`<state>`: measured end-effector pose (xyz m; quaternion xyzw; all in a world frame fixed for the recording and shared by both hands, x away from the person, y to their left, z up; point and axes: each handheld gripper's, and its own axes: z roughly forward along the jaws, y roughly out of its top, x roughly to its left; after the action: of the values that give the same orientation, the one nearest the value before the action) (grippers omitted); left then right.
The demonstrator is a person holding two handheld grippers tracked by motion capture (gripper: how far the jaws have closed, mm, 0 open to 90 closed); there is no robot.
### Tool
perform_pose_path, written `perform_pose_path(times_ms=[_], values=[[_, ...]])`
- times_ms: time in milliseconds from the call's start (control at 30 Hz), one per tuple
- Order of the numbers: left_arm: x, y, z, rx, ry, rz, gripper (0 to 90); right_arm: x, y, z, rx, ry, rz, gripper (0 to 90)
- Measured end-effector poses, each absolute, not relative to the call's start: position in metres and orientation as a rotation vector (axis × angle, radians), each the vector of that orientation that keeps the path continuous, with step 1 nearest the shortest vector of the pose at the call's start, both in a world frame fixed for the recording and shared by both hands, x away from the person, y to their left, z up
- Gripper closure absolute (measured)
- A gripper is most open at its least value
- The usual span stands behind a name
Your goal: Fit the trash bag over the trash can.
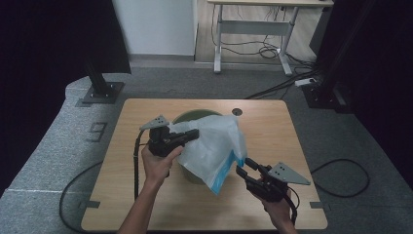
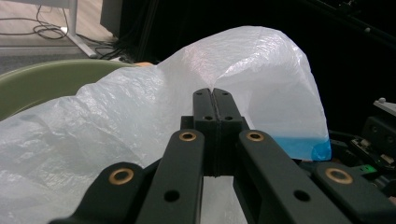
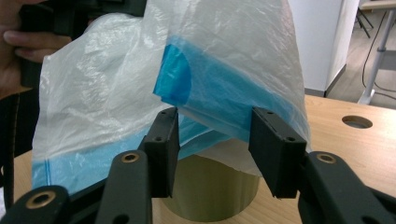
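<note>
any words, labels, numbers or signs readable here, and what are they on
"9": a pale digit marked on the grey floor covering left of the wooden table, in the high view.
Plastic bag, green bin, left hand-held gripper, right hand-held gripper: no print visible.

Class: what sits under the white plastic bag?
A green bin stands under the plastic bag, rim partly showing. Its inside is covered. The left gripper pinches the bag.
</note>
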<state>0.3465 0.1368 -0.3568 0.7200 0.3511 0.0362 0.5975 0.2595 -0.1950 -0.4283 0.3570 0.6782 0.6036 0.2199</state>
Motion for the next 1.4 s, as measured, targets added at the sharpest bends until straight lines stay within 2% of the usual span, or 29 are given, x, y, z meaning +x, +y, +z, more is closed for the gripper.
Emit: perform_pose_path(times_ms=[67, 300, 600, 1133, 1400], values=[[0.346, 0.137, -0.357, 1.672, 0.815, 0.085, 90.0, 0.260, -0.194, -0.428, 1.006, 1.866, 1.668, 56.3], [0.346, 0.138, -0.357, 1.666, 0.815, 0.092, 90.0, 0.261, -0.197, -0.426, 1.028, 1.828, 1.646, 87.9], [0.352, 0.140, -0.356, 1.662, 0.815, 0.116, 90.0, 0.261, -0.208, -0.425, 1.008, 1.853, 1.602, 88.7], [0.366, 0.144, -0.356, 1.610, 0.838, 0.133, 90.0, 0.275, -0.230, -0.445, 1.081, 1.905, 1.544, 88.7], [0.359, 0.144, -0.352, 1.660, 0.807, 0.158, 90.0, 0.271, -0.235, -0.433, 1.033, 1.891, 1.584, 88.6]])
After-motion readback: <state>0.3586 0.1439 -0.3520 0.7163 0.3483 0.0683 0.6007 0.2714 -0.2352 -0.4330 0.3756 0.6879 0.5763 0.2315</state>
